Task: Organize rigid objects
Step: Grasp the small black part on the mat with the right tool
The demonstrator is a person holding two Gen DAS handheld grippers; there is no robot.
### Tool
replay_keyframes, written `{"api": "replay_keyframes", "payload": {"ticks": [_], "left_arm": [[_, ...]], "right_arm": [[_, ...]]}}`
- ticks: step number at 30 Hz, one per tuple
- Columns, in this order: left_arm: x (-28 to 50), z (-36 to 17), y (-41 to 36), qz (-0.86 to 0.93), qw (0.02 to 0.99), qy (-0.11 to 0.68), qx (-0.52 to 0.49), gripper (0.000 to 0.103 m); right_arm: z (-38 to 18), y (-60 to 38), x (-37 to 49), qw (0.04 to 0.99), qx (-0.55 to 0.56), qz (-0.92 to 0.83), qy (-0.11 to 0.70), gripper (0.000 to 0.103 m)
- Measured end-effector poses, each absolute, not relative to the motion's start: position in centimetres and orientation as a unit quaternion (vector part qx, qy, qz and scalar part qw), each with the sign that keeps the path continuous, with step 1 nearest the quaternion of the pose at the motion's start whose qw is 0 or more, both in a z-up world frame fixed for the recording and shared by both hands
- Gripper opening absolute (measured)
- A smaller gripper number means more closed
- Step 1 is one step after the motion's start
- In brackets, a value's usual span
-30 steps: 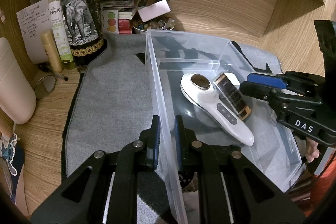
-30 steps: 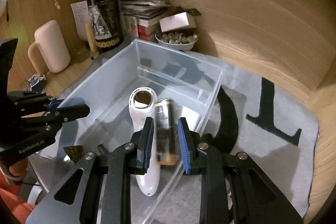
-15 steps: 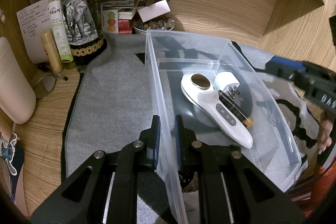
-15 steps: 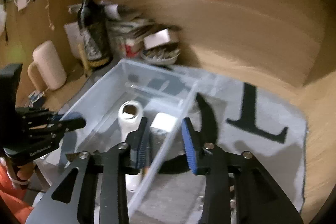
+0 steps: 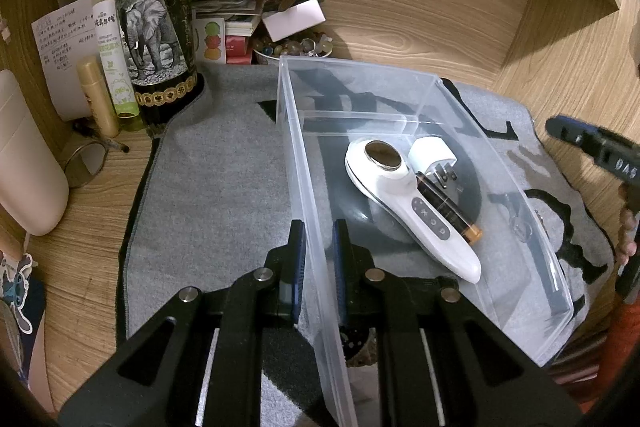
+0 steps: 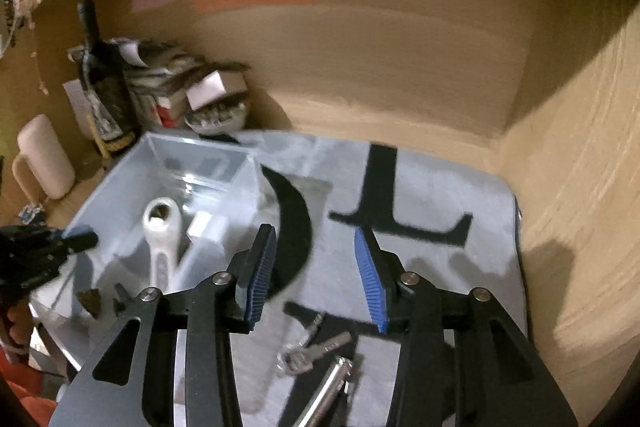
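**Clear plastic bin on grey mat, three items inside**

Clear plastic bin (image 5: pixel 400 99): stands on the grey mat (image 5: pixel 216 195) with black lettering, which lies on the wooden desk (image 5: pixel 80 267).

Left gripper (image 5: pixel 318 259): fingers close together, clamped on the bin's near-left wall, one pad on each side of it.

Right gripper (image 6: pixel 316 275): jaws wide apart, nothing between them, hovering over the mat to the right of the bin.

In the bin: white handheld device (image 5: pixel 404 203) lying flat, round metal head toward the far end; dark cylinder with orange tip (image 5: pixel 448 209) touching its right side; white plug adapter (image 5: pixel 432 155) just beyond the cylinder.

On the mat below the right gripper: keys (image 6: pixel 312 351) and a silver tube (image 6: pixel 328 387), blurred.

Behind: wine bottle with elephant label (image 5: pixel 152 23), green spray bottle (image 5: pixel 110 39), stacked papers, bowl of small trinkets (image 5: pixel 296 47).
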State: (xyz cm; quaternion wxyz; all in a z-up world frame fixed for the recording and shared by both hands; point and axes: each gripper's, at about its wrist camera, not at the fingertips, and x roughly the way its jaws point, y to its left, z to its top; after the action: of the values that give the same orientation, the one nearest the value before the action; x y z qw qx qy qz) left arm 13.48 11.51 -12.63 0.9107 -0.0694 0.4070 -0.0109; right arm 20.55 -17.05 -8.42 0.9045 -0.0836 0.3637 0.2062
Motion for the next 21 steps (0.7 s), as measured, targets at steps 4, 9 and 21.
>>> {"api": "replay_keyframes", "payload": {"ticks": [4,9,21], "left_arm": [[13.5,-12.7,11.5,-0.009,0.911,0.407,-0.068,0.013],[13.5,-12.7,11.5,-0.009,0.911,0.408,-0.068,0.013],[13.4,-12.7,11.6,-0.009,0.911,0.407,-0.069,0.013]], "right_arm": [[-11.0,-17.0,21.1,0.889,-0.090,0.206,0.398,0.038],[-14.1,-16.7,21.2,0.868,-0.097,0.214,0.437,0.038],[-16.3,-12.5,22.8,0.834,-0.136,0.272,0.460,0.038]]}}
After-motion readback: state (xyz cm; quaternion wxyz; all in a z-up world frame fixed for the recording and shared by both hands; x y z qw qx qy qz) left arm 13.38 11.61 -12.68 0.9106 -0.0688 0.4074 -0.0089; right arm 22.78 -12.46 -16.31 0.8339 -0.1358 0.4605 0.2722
